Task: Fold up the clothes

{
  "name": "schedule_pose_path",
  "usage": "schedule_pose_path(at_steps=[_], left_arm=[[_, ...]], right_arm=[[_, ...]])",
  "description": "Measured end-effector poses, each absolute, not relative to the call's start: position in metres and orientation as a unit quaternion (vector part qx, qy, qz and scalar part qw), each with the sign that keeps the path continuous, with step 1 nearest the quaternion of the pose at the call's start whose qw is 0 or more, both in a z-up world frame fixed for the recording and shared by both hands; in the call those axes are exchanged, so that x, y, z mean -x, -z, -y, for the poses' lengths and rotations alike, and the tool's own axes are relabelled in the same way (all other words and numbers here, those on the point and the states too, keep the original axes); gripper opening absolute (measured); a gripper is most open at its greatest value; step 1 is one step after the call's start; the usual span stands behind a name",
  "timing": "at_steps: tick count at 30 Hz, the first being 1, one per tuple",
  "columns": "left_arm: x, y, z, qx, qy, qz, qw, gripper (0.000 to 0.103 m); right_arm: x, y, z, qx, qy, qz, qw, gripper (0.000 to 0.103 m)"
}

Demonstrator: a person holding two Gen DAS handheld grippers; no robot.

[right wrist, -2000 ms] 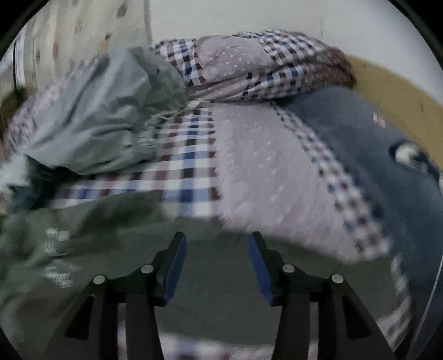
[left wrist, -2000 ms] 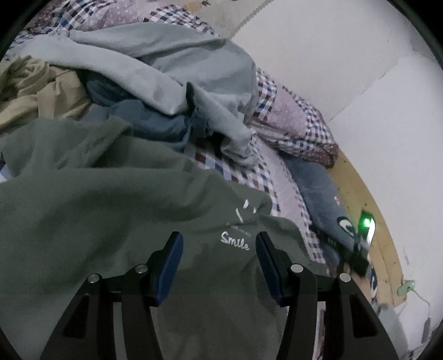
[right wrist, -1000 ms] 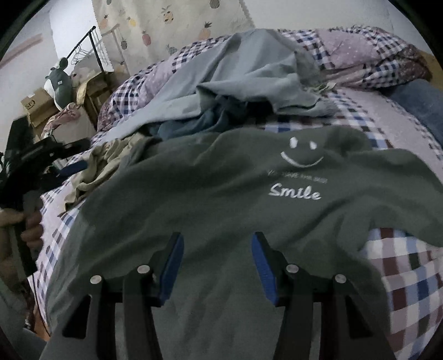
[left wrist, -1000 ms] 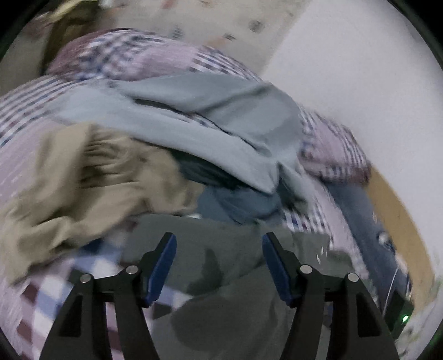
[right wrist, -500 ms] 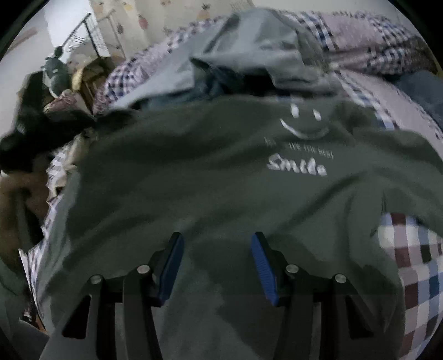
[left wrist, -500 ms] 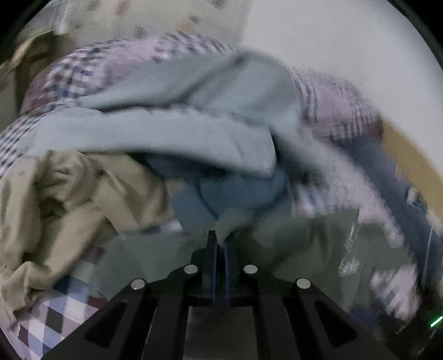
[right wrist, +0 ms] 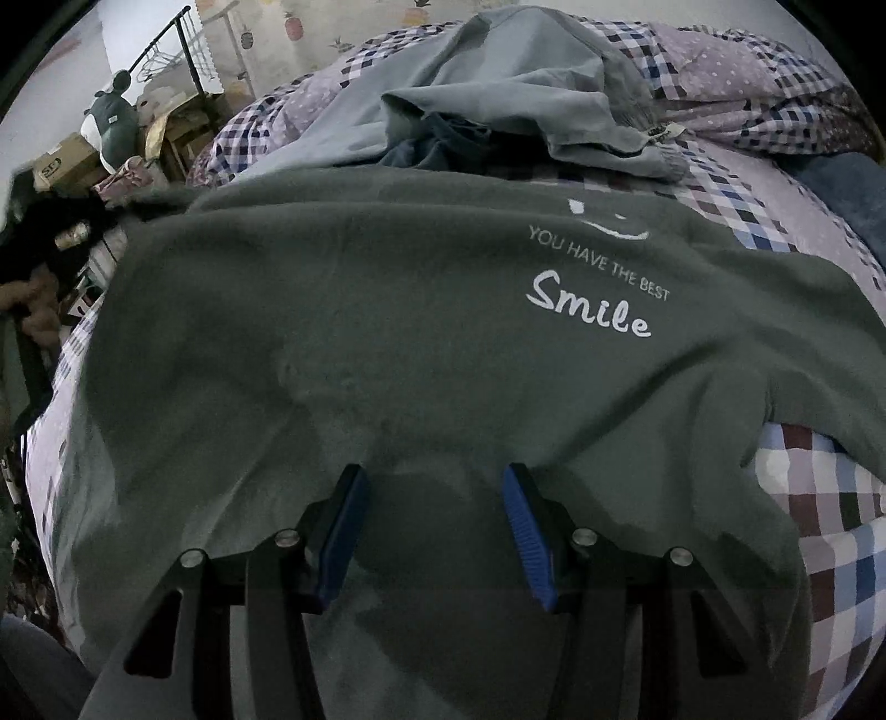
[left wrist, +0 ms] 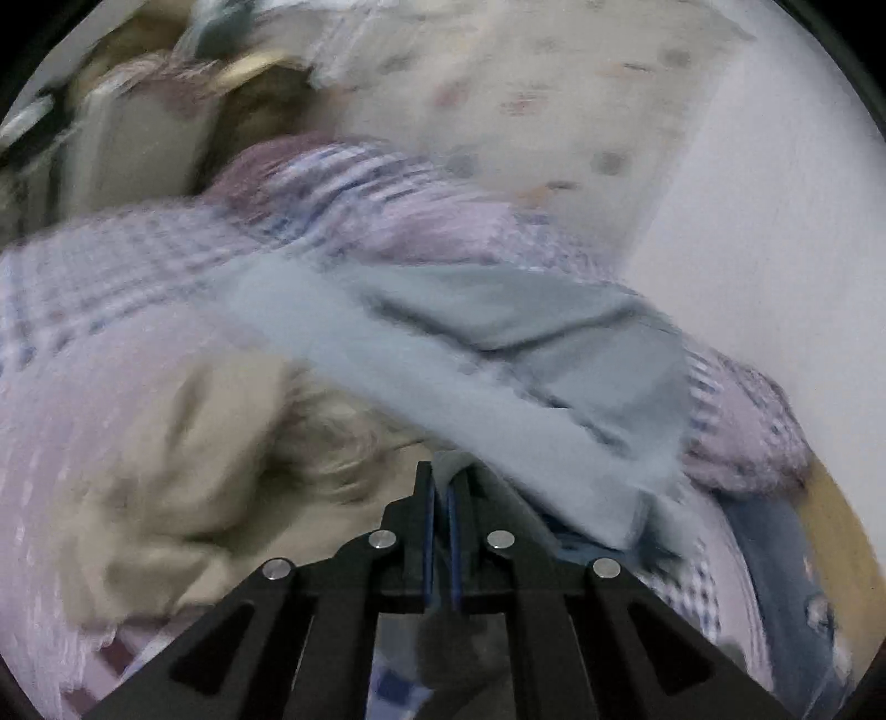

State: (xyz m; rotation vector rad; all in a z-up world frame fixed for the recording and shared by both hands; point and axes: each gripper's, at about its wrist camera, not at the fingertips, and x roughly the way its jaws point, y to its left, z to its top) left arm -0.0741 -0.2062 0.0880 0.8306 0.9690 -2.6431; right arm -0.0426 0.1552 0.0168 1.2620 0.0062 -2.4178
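Note:
A dark green T-shirt (right wrist: 387, 332) printed "Smile" lies spread face up on the checked bed. My right gripper (right wrist: 432, 482) is open just above its lower part, the blue pads apart with cloth under them. In the blurred left wrist view, my left gripper (left wrist: 440, 482) is shut on a pinch of the green T-shirt (left wrist: 446, 462) at its edge, lifted in front of the clothes pile. The rest of the shirt is hidden in that view.
A light grey-blue garment (right wrist: 498, 72) and a dark blue one (right wrist: 443, 144) are heaped behind the shirt, with a beige garment (left wrist: 183, 476) to the left. Checked bedding (right wrist: 819, 498) shows at the right. A person's hand (right wrist: 33, 310), boxes (right wrist: 61, 160) and a clothes rack (right wrist: 183, 50) are at the left.
My left gripper closed on the shirt's edge and has swung upward with it, blurring its view. The right gripper stayed open and moved closer over the shirt.

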Motion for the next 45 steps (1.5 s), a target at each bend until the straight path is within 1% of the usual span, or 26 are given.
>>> schedule_pose_path(at_steps=[2,3,6,7,9,10,11,13,15,19,22,24,25,26,27,28,29,30,31,34,37,39,40,42,45], left_arm=[[0.076,-0.066,0.221,-0.320,0.866,-0.365,0.120,0.003],[0.079,-0.063,0.223,-0.334,0.862,-0.362,0.118,0.003],[0.086,-0.081,0.207,-0.342,0.890,-0.285,0.101,0.004],[0.086,-0.091,0.198,-0.334,0.903,-0.258,0.084,0.008],[0.086,-0.108,0.184,-0.318,0.922,-0.214,0.053,0.035],[0.086,-0.114,0.180,-0.309,0.929,-0.203,0.032,0.063],[0.086,-0.120,0.174,-0.302,0.934,-0.190,0.016,0.077],[0.086,-0.131,0.161,-0.293,0.943,-0.159,-0.010,0.078],[0.097,-0.139,0.144,-0.306,0.944,-0.120,-0.033,0.078],[0.126,-0.142,0.108,-0.345,0.936,0.000,-0.066,0.078],[0.140,-0.129,0.087,-0.370,0.921,0.087,-0.084,0.078],[0.148,-0.118,0.075,-0.387,0.907,0.141,-0.092,0.074],[0.151,-0.111,0.073,-0.399,0.899,0.158,-0.088,0.067],[0.154,-0.104,0.074,-0.411,0.891,0.171,-0.082,0.056],[0.158,-0.096,0.074,-0.423,0.884,0.184,-0.076,0.049],[0.160,-0.090,0.075,-0.432,0.879,0.190,-0.071,0.035],[0.162,-0.084,0.077,-0.440,0.875,0.193,-0.065,0.023],[0.165,-0.078,0.079,-0.447,0.871,0.195,-0.060,0.016],[0.164,-0.078,0.082,-0.443,0.875,0.187,-0.056,0.002],[0.157,-0.093,0.098,-0.403,0.905,0.136,-0.035,0.000],[0.144,-0.132,0.139,-0.324,0.946,0.022,0.015,0.000],[0.133,-0.151,0.177,-0.291,0.954,-0.065,0.024,0.000],[0.132,-0.153,0.188,-0.292,0.952,-0.087,0.014,0.000],[0.132,-0.148,0.191,-0.316,0.944,-0.082,-0.036,0.000],[0.133,-0.140,0.167,-0.344,0.936,-0.025,-0.067,0.000]], right_arm=[[0.043,-0.017,-0.156,-0.452,0.868,-0.004,0.207,0.054],[0.043,-0.017,-0.156,-0.452,0.868,-0.005,0.207,0.054],[0.043,-0.016,-0.156,-0.451,0.868,-0.009,0.206,0.054],[0.044,-0.017,-0.155,-0.452,0.868,-0.010,0.206,0.055],[0.045,-0.017,-0.155,-0.452,0.868,-0.011,0.206,0.055],[0.046,-0.017,-0.155,-0.452,0.868,-0.012,0.205,0.055],[0.046,-0.017,-0.154,-0.452,0.868,-0.012,0.205,0.055],[0.047,-0.017,-0.152,-0.452,0.868,-0.012,0.203,0.055],[0.049,-0.016,-0.151,-0.452,0.868,-0.012,0.202,0.055],[0.051,-0.015,-0.148,-0.453,0.868,-0.011,0.203,0.055],[0.053,-0.016,-0.149,-0.455,0.866,-0.005,0.205,0.055],[0.054,-0.016,-0.151,-0.457,0.865,-0.002,0.206,0.055],[0.054,-0.017,-0.152,-0.458,0.865,-0.001,0.207,0.055],[0.054,-0.018,-0.153,-0.458,0.864,0.000,0.207,0.055],[0.054,-0.018,-0.154,-0.459,0.864,0.001,0.207,0.055],[0.054,-0.018,-0.155,-0.459,0.864,0.002,0.206,0.055],[0.055,-0.019,-0.155,-0.460,0.864,0.003,0.205,0.055],[0.055,-0.019,-0.156,-0.460,0.864,0.005,0.205,0.055],[0.055,-0.019,-0.157,-0.460,0.864,0.006,0.204,0.055],[0.056,-0.019,-0.158,-0.462,0.864,0.006,0.203,0.055],[0.056,-0.018,-0.159,-0.462,0.864,0.002,0.202,0.055],[0.055,-0.018,-0.160,-0.462,0.864,0.001,0.201,0.054],[0.055,-0.018,-0.160,-0.462,0.864,0.001,0.201,0.054],[0.055,-0.018,-0.161,-0.462,0.864,0.000,0.200,0.054],[0.055,-0.018,-0.161,-0.462,0.864,-0.001,0.198,0.055]])
